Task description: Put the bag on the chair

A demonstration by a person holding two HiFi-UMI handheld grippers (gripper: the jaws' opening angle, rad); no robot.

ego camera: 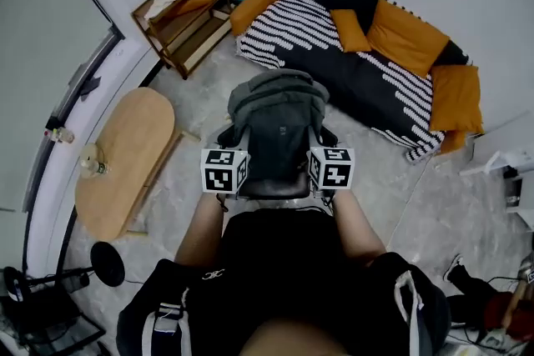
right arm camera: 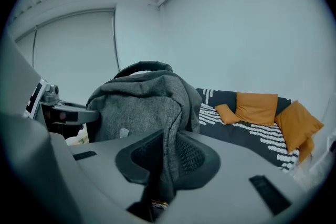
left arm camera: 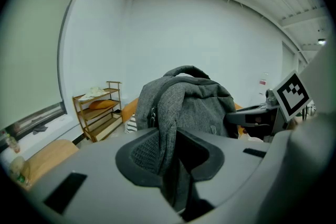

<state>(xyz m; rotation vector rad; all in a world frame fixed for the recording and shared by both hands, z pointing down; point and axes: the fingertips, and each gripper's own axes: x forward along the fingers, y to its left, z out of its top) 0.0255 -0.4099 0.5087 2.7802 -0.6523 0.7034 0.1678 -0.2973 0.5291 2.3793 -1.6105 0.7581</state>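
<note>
A grey fabric bag point(ego camera: 278, 114) hangs upright between my two grippers, just above the black chair point(ego camera: 275, 183), whose seat shows below it. Whether the bag touches the seat is hidden. My left gripper point(ego camera: 237, 137) is shut on the bag's left shoulder strap point(left arm camera: 169, 160); the strap runs down between the jaws of the left gripper point(left arm camera: 173, 157). My right gripper point(ego camera: 316, 137) is shut on the right strap point(right arm camera: 167, 162), which is pinched in the right gripper point(right arm camera: 164, 157). The bag's body point(left arm camera: 191, 107) point(right arm camera: 139, 107) fills the middle of both gripper views.
A dark striped sofa point(ego camera: 359, 71) with orange cushions stands behind the chair. A wooden shelf point(ego camera: 185, 8) is at the back left. An oval wooden table point(ego camera: 125, 158) with a bottle point(ego camera: 90, 164) stands to the left. A white unit point(ego camera: 513, 175) is at the right.
</note>
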